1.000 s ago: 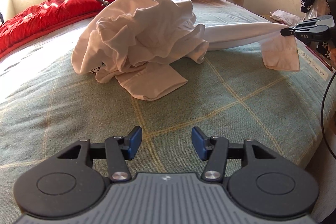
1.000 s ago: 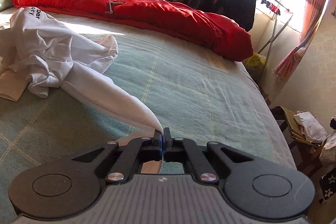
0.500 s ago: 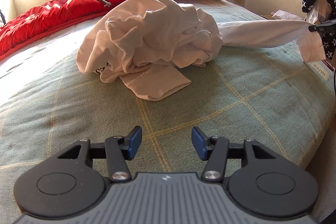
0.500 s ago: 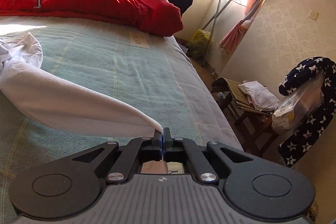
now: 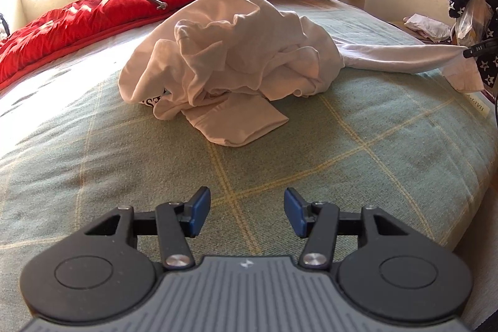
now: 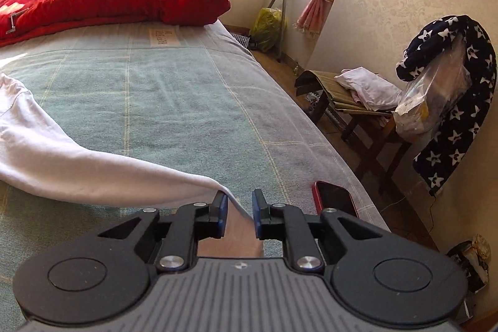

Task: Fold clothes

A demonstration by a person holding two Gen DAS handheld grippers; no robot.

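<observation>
White cotton garment [image 5: 236, 52], long-sleeved by the look of it, sits crumpled in a heap mid-bed on the green checked blanket [image 5: 358, 176]; not folded, not even flat; one sleeve [image 5: 395, 58] runs out of the heap twd the bed's right edge, drawn nearly straight, its long axis crosswise to the left gripper's line of sight.

Left gripper [image 5: 247, 217] hovers low over the blanket, jaws wide apart, nothing btwn them; heap lies straight ahead of it, well apart, w/ the other cuff [image 5: 239, 123] poking out on the near side, closest bit of cloth to that tool.

Right gripper [image 6: 238, 213] is at the far end of the stretched sleeve, by the bed edge; jaws stand parted w/ the cuff cloth draped btwn them, so it looks loose rather than pinched; red phone [image 6: 334, 198] lies just beside it.

My read: the spread-out turns on that sleeve axis; right tool owns the drawn end, left is nearer the heap & near cuff; red duvet [image 5: 155, 5] is beyond, out of the way.
</observation>
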